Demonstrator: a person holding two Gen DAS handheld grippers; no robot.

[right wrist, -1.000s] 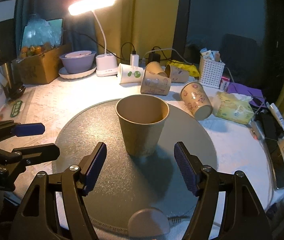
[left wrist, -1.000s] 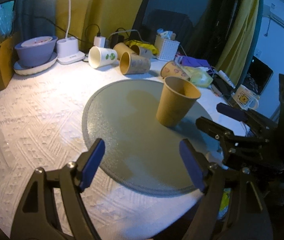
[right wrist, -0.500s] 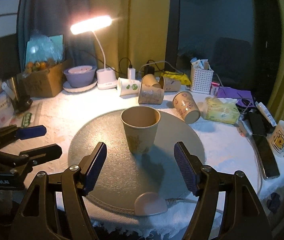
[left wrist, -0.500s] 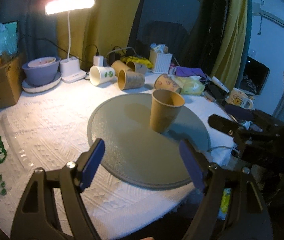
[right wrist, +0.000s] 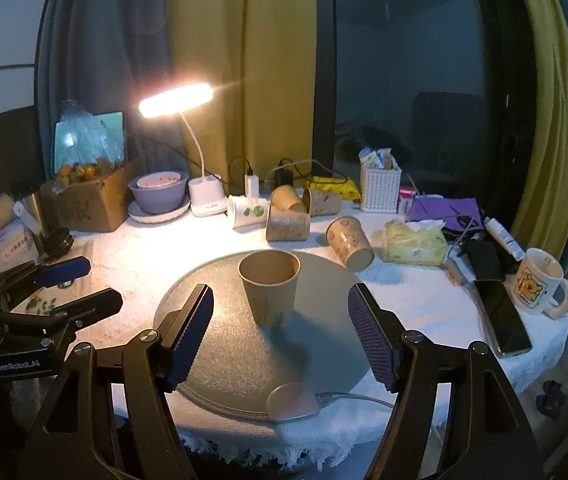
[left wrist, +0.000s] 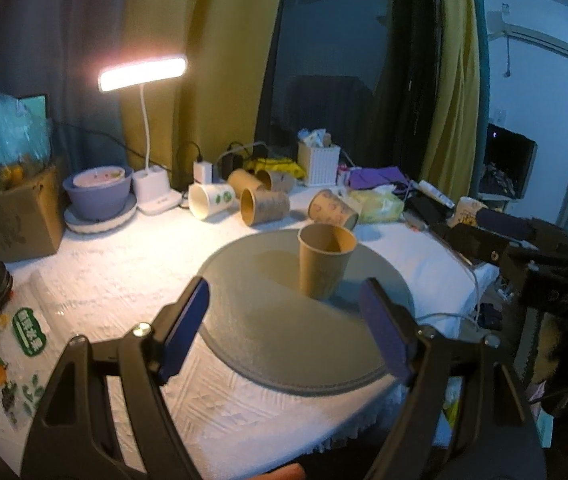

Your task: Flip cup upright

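From the left wrist we see our left gripper (left wrist: 285, 332) with its jaws spread wide and nothing between them. Beyond its blue pads (left wrist: 182, 330) the cup (left wrist: 325, 260) stands upright, mouth up, on the far part of the round grey mat (left wrist: 284, 344), apart from both fingers. The mat lies on a white cloth (left wrist: 96, 280). Behind it several paper cups lie on their sides: a white one (left wrist: 210, 200), a brown one (left wrist: 264, 206) and a patterned one (left wrist: 331, 210). A lit lamp (left wrist: 142, 74) stands at the back left, next to a purple bowl (left wrist: 98, 192) and a cardboard box (left wrist: 12, 220). Our right gripper (left wrist: 499, 236) reaches in from the right edge; from this view we cannot tell how wide it stands.

From the right wrist, our right gripper (right wrist: 282, 334) is also wide open and holds nothing. The cup (right wrist: 270, 286) stands upright near the mat's (right wrist: 224, 360) middle, ahead of the fingertips and touching neither pad. A small pinkish disc (right wrist: 291, 402) sits at the mat's near edge. The left gripper (right wrist: 70, 288) shows at the left, its two fingers parted and empty. On the right lie a tissue pack (right wrist: 413, 242), a phone (right wrist: 501, 314) and a mug (right wrist: 539, 286). The fallen cups (right wrist: 287, 224) lie behind the mat, near the lamp's base (right wrist: 206, 200).
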